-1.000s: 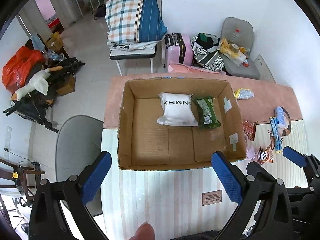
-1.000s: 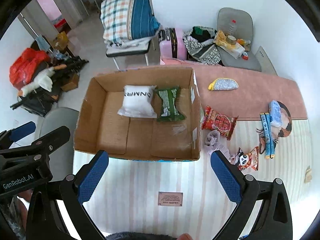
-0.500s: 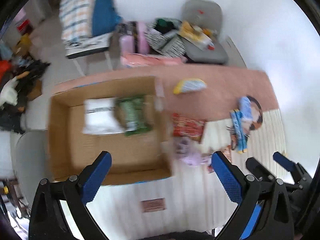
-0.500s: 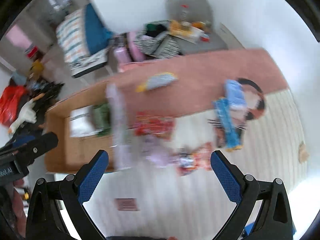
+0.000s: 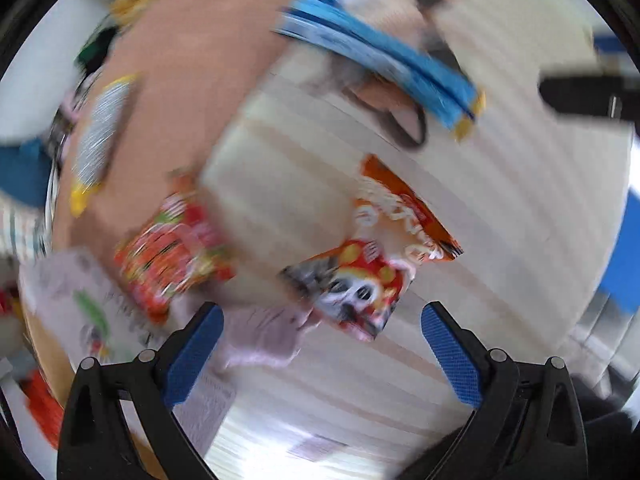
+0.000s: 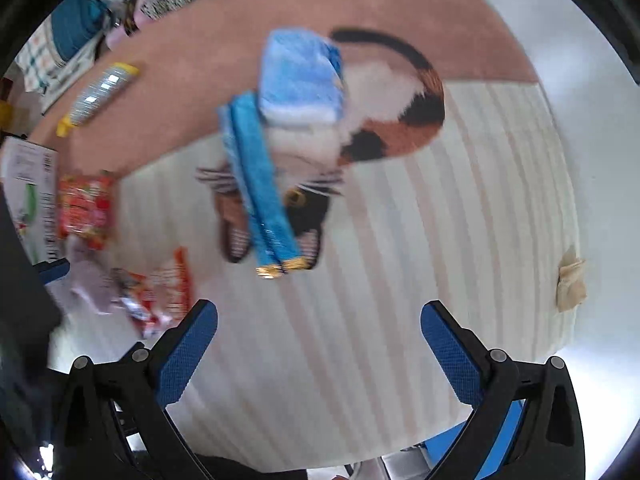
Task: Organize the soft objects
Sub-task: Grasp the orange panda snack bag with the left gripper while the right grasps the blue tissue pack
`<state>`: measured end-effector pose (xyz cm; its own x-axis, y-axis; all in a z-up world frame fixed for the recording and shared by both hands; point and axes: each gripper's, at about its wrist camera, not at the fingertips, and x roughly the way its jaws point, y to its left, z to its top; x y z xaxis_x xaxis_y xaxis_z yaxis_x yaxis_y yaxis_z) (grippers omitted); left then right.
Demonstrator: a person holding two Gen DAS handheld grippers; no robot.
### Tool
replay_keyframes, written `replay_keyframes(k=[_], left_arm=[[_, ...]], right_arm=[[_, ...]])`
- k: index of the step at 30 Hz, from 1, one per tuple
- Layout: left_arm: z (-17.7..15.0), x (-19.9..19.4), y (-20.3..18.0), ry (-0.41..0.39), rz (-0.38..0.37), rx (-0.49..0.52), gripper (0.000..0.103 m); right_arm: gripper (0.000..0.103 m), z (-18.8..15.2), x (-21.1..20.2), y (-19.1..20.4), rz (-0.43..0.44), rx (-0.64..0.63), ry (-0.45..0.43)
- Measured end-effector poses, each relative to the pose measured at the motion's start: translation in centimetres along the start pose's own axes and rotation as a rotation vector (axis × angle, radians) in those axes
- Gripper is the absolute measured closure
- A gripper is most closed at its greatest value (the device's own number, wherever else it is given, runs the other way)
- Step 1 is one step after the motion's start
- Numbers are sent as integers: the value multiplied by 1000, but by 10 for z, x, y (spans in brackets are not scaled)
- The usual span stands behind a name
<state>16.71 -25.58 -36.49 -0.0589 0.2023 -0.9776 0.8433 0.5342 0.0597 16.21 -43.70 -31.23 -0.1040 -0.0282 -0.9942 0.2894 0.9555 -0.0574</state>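
left gripper [image 5: 320, 344] spread wide, empty, aimed at panda snack bag [image 5: 368, 272] lying loose for sorting. right gripper [image 6: 319, 344] equally spread, near blue sachets [image 6: 260, 184].

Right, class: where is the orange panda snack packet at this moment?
In the left wrist view the orange panda snack packet lies on the striped mat, just ahead of the open left gripper, right of the lilac cloth and red snack packet.

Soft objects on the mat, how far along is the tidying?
Early. Nothing is in hand: left gripper and right gripper are both open and empty. Loose on the mat: panda snack bag, red packet, lilac cloth, blue sticks, blue pack, silver pouch.
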Motion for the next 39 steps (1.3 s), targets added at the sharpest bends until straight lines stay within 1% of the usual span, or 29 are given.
replay_keyframes(k=[1, 3, 4, 6, 7, 9, 11, 12, 14, 15, 16, 17, 18, 19, 21, 23, 24, 26, 27, 28, 29, 30, 31, 32, 33, 34, 36, 37, 39], left_arm=[[5, 7, -5, 12, 8, 12, 3], [15, 21, -9, 43, -7, 28, 3], [19, 26, -10, 60, -19, 31, 13], [26, 36, -8, 97, -28, 24, 27], [29, 39, -6, 114, -36, 11, 29], [35, 38, 1, 118, -65, -33, 30], [42, 33, 21, 108, -100, -144, 32], [47, 29, 41, 92, -134, -236, 33], [52, 27, 71, 76, -212, -389, 33], [54, 28, 92, 70, -267, -496, 33], [55, 30, 107, 66, -314, -574, 33], [57, 32, 118, 65, -351, -627, 33], [59, 35, 132, 63, -397, -692, 33], [62, 37, 139, 59, -429, -717, 33], [66, 40, 148, 51, -483, -745, 32], [67, 39, 150, 43, -507, -742, 32], [69, 37, 150, 37, -502, -726, 31], [68, 34, 149, 28, -480, -676, 29], [72, 31, 142, 25, -477, -650, 27], [69, 29, 146, 28, -480, -638, 26], [68, 30, 141, 31, -476, -629, 26], [70, 31, 137, 33, -463, -613, 26], [75, 32, 133, 39, -440, -588, 26], [80, 32, 129, 44, -413, -570, 26], [86, 32, 122, 44, -370, -536, 26], [91, 32, 117, 43, -339, -502, 26], [100, 29, 107, 34, -270, -431, 26], [103, 28, 101, 29, -233, -401, 29], [113, 23, 92, 21, -190, -371, 46]], right_arm=[[1, 2, 9, -5, -20, -4, 17], [1, 5, 20, -10, -44, -16, 25], [1, 8, 25, -12, -39, -14, 32], [1, 17, 32, -22, -13, 1, 43], [1, 22, 33, -25, 2, 10, 38], [1, 34, 34, -30, 24, 24, 31], [1, 56, 33, -32, 60, 42, 7], [1, 66, 33, -32, 78, 54, -4], [1, 93, 34, -31, 118, 82, -25], [1, 106, 35, -30, 131, 93, -32], [1, 121, 38, -28, 145, 101, -37], [1, 140, 43, -25, 157, 112, -40], [1, 149, 45, -22, 158, 117, -40], [1, 166, 52, -19, 156, 120, -29], [1, 184, 67, -17, 146, 119, -8], [1, 201, 82, -15, 144, 125, 36], [2, 206, 89, -15, 147, 126, 54], [9, 212, 102, -16, 130, 128, 90], [10, 212, 106, -17, 124, 125, 95], [13, 214, 107, -16, 112, 114, 84], [19, 214, 107, -15, 96, 106, 77], [22, 214, 106, -15, 75, 97, 73], [29, 215, 105, -14, 44, 85, 70], [38, 210, 101, -10, 42, 80, 64], [43, 210, 100, -10, 43, 78, 62], [50, 210, 98, -11, 38, 76, 64], [56, 210, 97, -12, 28, 74, 65], [57, 210, 96, -14, 23, 75, 64], [59, 204, 92, -17, 11, 83, 50]])
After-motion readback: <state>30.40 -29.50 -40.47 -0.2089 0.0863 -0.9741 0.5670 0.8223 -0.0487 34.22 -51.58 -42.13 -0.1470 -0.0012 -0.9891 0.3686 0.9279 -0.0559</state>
